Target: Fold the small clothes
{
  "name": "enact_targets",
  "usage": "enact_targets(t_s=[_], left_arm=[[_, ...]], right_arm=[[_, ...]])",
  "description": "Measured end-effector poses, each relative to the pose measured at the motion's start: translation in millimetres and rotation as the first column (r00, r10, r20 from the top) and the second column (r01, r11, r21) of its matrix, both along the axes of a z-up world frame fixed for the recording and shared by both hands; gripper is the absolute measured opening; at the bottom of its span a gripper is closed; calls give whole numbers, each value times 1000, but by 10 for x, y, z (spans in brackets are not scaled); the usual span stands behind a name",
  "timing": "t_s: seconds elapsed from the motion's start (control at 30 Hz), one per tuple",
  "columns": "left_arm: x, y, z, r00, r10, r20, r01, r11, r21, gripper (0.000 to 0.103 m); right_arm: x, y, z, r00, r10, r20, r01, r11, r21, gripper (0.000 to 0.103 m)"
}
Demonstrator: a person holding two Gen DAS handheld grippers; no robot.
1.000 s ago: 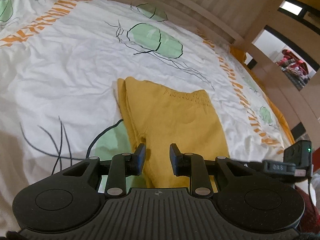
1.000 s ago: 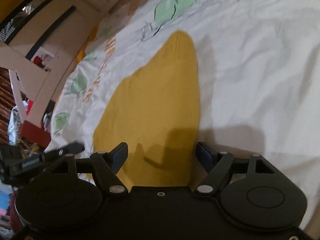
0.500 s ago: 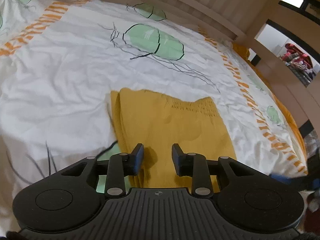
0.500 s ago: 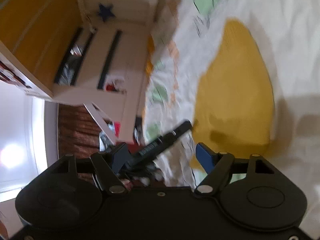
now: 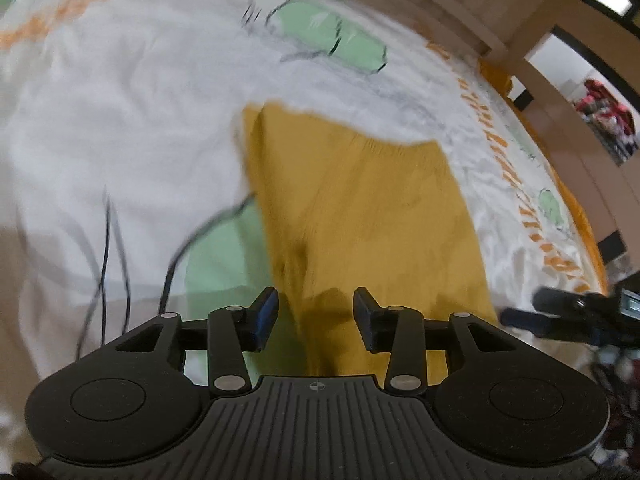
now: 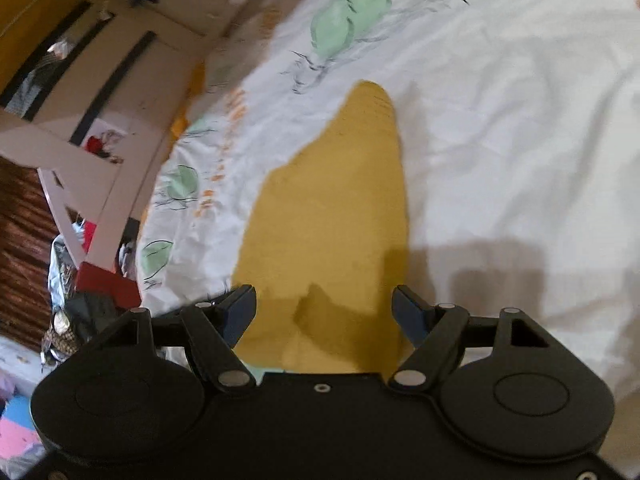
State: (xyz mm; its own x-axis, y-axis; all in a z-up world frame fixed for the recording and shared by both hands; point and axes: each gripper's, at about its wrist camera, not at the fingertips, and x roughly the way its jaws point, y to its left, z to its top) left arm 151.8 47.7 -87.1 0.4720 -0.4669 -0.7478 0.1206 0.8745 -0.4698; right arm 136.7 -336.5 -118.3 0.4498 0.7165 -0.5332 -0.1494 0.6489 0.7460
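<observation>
A mustard-yellow knitted garment (image 5: 360, 208), folded into a flat oblong, lies on a white bedsheet printed with pale green leaf shapes and orange bands (image 5: 120, 100). In the left wrist view its ribbed end points away from the camera and its near end runs under the gripper body; a doubled edge shows along its left side, where it overlaps one of the green leaf prints.

The left gripper (image 5: 316, 312) hangs just above the near part of the garment, tilted downward. Its jaws are opening – the blue-faced fingers (image 5: 266, 312) stand apart with yellow cloth seen in the gap below them, yet nothing is pinched and the pads press on nothing. The picture is blurred, so whether the tips brush the cloth cannot be told.

The right gripper (image 6: 324, 314) is released too, its jaws spread wide over the near end of the same garment (image 6: 332, 216), which tapers away towards a rounded far tip. Its shadow falls on the cloth and on the sheet (image 6: 520, 140) to the right. Its tips also show at the right edge of the left view – close beside the garment's right border.

A pale wooden bed frame (image 5: 452, 4) runs along the far side of the sheet
</observation>
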Motion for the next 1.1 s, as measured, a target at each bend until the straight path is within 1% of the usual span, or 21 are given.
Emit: enact_targets(t_s=[0.13, 0.3, 0.43, 0.47, 0.5, 0.53, 0.57, 0.6, 0.67, 0.7, 0.77, 0.8, 0.83, 0.87, 0.9, 0.93, 0.97, 1.0, 1.03, 1.07, 1.1], left_arm=[[-139, 108, -139, 997, 29, -76, -35, 997, -74, 46], [-136, 72, -170, 996, 6, -91, -19, 991, -134, 52], [-79, 61, -302, 989, -9, -149, -26, 973, -228, 53], [-63, 60, -325, 988, -16, -155, -22, 970, -241, 51], [-47, 55, -333, 987, -25, -159, -15, 968, -250, 42], [-26, 47, -337, 985, -40, -167, -5, 965, -262, 30], [3, 42, -338, 981, -61, -184, 7, 960, -282, 18], [17, 53, -318, 979, -75, -192, 13, 952, -306, 17], [53, 88, -174, 983, -89, -163, 31, 944, -329, 17], [57, 112, -95, 986, -90, -144, 35, 937, -347, 17], [76, 194, 34, 989, -91, -118, 35, 912, -408, 17], [83, 228, 55, 989, -90, -116, 32, 905, -424, 17], [90, 249, 46, 988, -90, -122, 29, 903, -428, 17], [93, 252, 2, 986, -94, -138, 28, 909, -417, 17], [92, 245, -53, 982, -94, -161, 25, 923, -385, 18], [85, 225, -106, 979, -88, -184, 21, 942, -334, 18], [59, 195, -156, 976, -80, -200, 26, 966, -259, 19], [32, 170, -183, 976, -72, -206, 33, 982, -185, 19], [6, 162, -194, 977, -66, -200, 42, 991, -124, 22], [-23, 169, -171, 981, -65, -185, 47, 994, -97, 25], [-39, 186, -125, 983, -62, -171, 47, 995, -89, 25]], right_arm=[[41, 72, -41, 998, 53, -19, -53, 998, -29, 79], [-13, 102, -148, 994, 82, -66, -86, 995, -49, 80], [-38, 85, -185, 993, 81, -86, -83, 996, -23, 80], [-37, 81, -191, 993, 81, -88, -83, 996, -19, 77], [-39, 78, -191, 993, 82, -88, -84, 996, -20, 71], [-36, 83, -186, 993, 81, -86, -83, 996, -22, 51], [-33, 94, -176, 993, 80, -87, -82, 996, -25, 24], [-27, 101, -160, 993, 75, -86, -78, 996, -31, 24], [-22, 93, -63, 995, 73, -61, -74, 997, -8, 24], [-29, 81, 2, 997, 68, -42, -67, 998, 15, 24], [-66, -18, 130, 999, 48, -9, -47, 994, 101, 24], [-71, -66, 165, 999, 38, -2, -38, 990, 137, 24], [-73, -112, 175, 999, 33, -1, -32, 988, 150, 24], [-67, -133, 155, 1000, 30, -10, -28, 990, 138, 24], [-58, -140, 107, 999, 27, -30, -24, 994, 102, 24], [-47, -127, 33, 997, 25, -66, -22, 999, 44, 25], [-42, -99, -19, 996, 21, -92, -22, 1000, -12, 27], [-43, -75, -41, 995, 18, -101, -24, 998, -60, 27], [-51, -48, -45, 995, 15, -97, -25, 994, -103, 28], [-61, -30, -21, 996, 14, -84, -24, 992, -122, 30], [-69, -18, 25, 998, 14, -67, -23, 991, -132, 32]])
